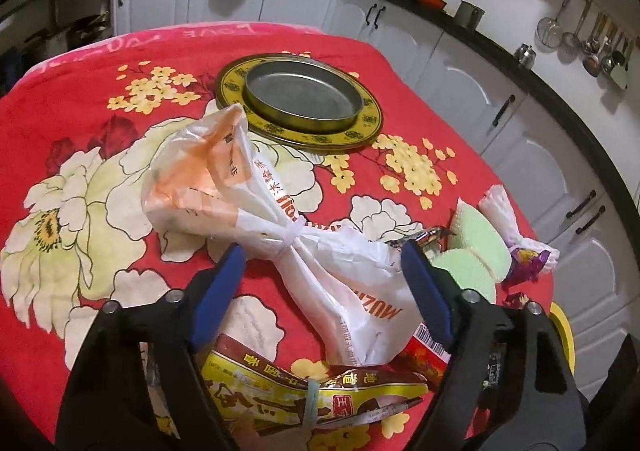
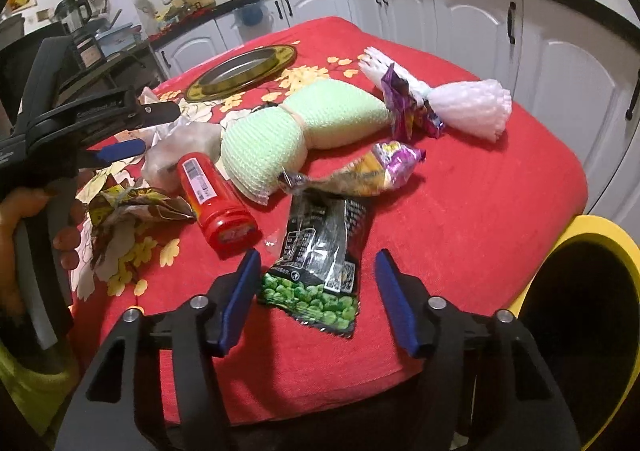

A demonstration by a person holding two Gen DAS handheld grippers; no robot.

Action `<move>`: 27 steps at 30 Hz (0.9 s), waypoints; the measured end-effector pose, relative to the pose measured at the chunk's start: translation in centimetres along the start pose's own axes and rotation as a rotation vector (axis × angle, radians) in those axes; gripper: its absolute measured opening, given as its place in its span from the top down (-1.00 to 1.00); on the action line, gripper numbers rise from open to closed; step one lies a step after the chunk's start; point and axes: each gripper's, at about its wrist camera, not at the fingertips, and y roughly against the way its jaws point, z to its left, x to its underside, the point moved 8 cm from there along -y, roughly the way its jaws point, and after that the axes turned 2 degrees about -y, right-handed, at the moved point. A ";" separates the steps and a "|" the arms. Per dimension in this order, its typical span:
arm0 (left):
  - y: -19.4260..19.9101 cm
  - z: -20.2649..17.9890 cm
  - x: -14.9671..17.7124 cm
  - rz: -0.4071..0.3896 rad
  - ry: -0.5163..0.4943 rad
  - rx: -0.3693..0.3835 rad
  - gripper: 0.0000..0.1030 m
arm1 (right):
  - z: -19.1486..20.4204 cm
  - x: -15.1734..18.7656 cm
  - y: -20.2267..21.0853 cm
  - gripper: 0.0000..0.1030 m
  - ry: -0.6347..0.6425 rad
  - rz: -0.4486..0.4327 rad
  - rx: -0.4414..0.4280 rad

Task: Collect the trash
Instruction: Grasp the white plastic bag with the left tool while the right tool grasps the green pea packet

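A white plastic bag (image 1: 360,291), tied at the middle, lies on the red floral cloth between the fingers of my left gripper (image 1: 322,251). Those jaws stand open around it, and the left pad is clear of the bag. My right gripper (image 2: 318,255) is open low over a black and green pea packet (image 2: 320,251), which lies between its fingers unpressed. Beside the packet lie a red can (image 2: 216,203), a yellow and purple wrapper (image 2: 372,171) and a crumpled yellow-brown wrapper (image 1: 320,395). The left gripper (image 2: 154,129), held by a hand, shows at the left of the right wrist view.
Green foam netting (image 2: 280,131), white foam netting (image 2: 468,107) and a purple wrapper (image 2: 400,103) lie further back. A round metal tray (image 1: 360,131) sits at the table's far side. A yellow bin (image 2: 580,235) stands off the table's right edge. White cabinets (image 1: 460,83) surround the table.
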 end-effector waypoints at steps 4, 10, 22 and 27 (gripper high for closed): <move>0.0 -0.1 0.0 0.006 0.008 0.018 -0.02 | 0.2 0.3 0.2 0.12 0.005 0.005 -0.016; 0.3 -0.5 0.2 0.014 0.007 0.046 0.39 | 0.6 0.7 0.6 0.47 0.004 0.012 -0.044; 1.1 -0.6 0.0 0.003 0.006 0.107 1.00 | 2.1 0.9 2.0 0.71 0.032 -0.003 -0.096; 2.0 0.1 -0.5 -0.011 0.032 0.122 1.00 | 2.9 0.7 3.5 0.71 0.039 -0.029 -0.124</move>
